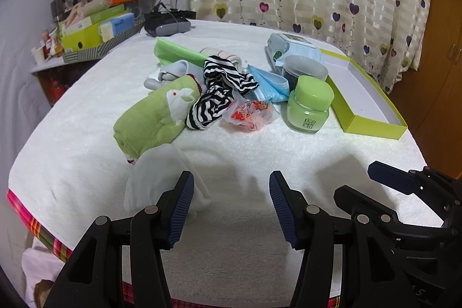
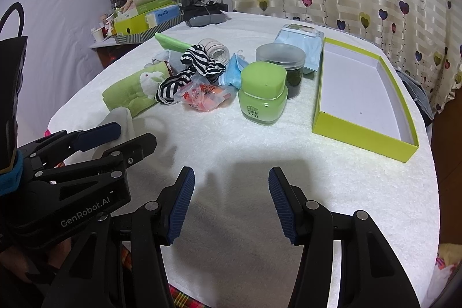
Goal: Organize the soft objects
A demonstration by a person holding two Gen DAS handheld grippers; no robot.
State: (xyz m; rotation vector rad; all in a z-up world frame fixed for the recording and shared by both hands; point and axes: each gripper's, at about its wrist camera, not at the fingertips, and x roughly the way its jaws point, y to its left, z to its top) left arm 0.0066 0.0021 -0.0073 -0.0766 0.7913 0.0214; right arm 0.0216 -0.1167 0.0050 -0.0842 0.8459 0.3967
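blue-padded left gripper [image 1: 231,207] and right gripper [image 2: 231,204], both with jaws apart and holding nothing, above a white towel [image 2: 231,149]. white cloth [image 1: 161,178] beside the left finger. beyond: green towel [image 1: 153,117], striped cloth [image 1: 219,88], orange packet [image 1: 249,113], blue mask [image 1: 268,82]. green jar [image 2: 262,93] lidded, contents unclear; grey tub [image 2: 281,62] lidded, dark contents; green box [image 2: 361,94] open, white-lined, holding nothing.

The left gripper [image 1: 231,204] hangs spread wide over the white towel [image 1: 288,158], nothing between its fingers. A white cloth [image 1: 156,178] lies just beside the left finger. Beyond sit a green towel [image 1: 153,114], striped sock [image 1: 219,88], snack bag [image 1: 249,111], green jar [image 1: 310,106] and open box [image 1: 372,126]. The right gripper [image 1: 404,184] shows at the right edge.
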